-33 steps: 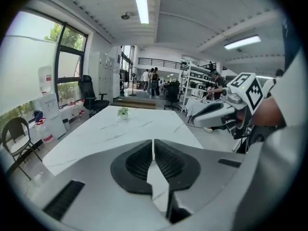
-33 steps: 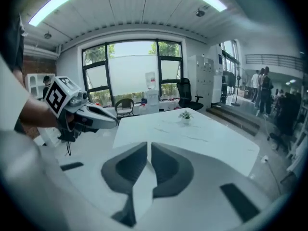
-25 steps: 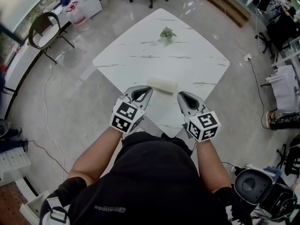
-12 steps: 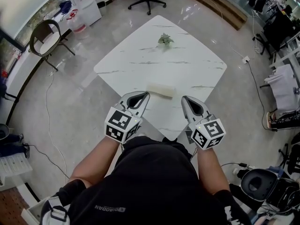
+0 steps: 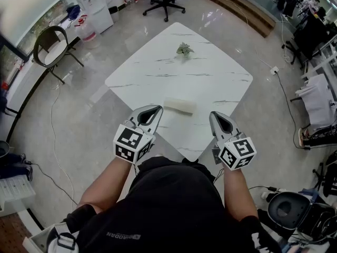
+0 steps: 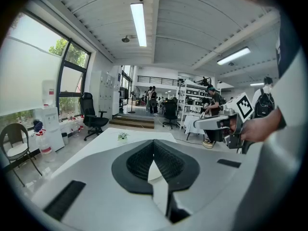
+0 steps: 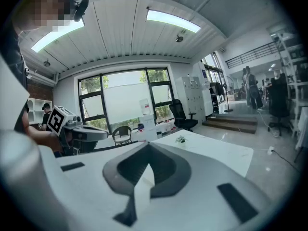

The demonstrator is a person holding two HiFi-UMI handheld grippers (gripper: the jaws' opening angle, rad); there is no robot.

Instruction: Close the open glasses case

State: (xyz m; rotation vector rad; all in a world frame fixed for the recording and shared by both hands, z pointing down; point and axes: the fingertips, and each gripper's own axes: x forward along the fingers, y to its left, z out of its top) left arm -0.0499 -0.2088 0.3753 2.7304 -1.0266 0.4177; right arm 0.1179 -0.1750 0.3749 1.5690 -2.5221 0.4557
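The left tongs (image 5: 152, 113) hang over the worktop (image 5: 152, 70) edge at about 7 o'clock, clenched tip to tip with nothing between the jaws. Just past them, near the 6 o'clock corner and well short of the small potted plant (image 5: 184, 49) at 12 o'clock, lies the glasses case (image 5: 180, 106), a pale oblong flat on the marble. From this height I cannot tell how far its lid stands open.

It is probably light with a stiff shell, so it would likely skate on the glossy top if pushed from one side. One jaw pair steadying the base at a short end while the other presses the lid's free long edge down looks the safer hold.

The right tongs (image 5: 219, 118), at 5 o'clock, are likewise clenched and empty, apart from the case.
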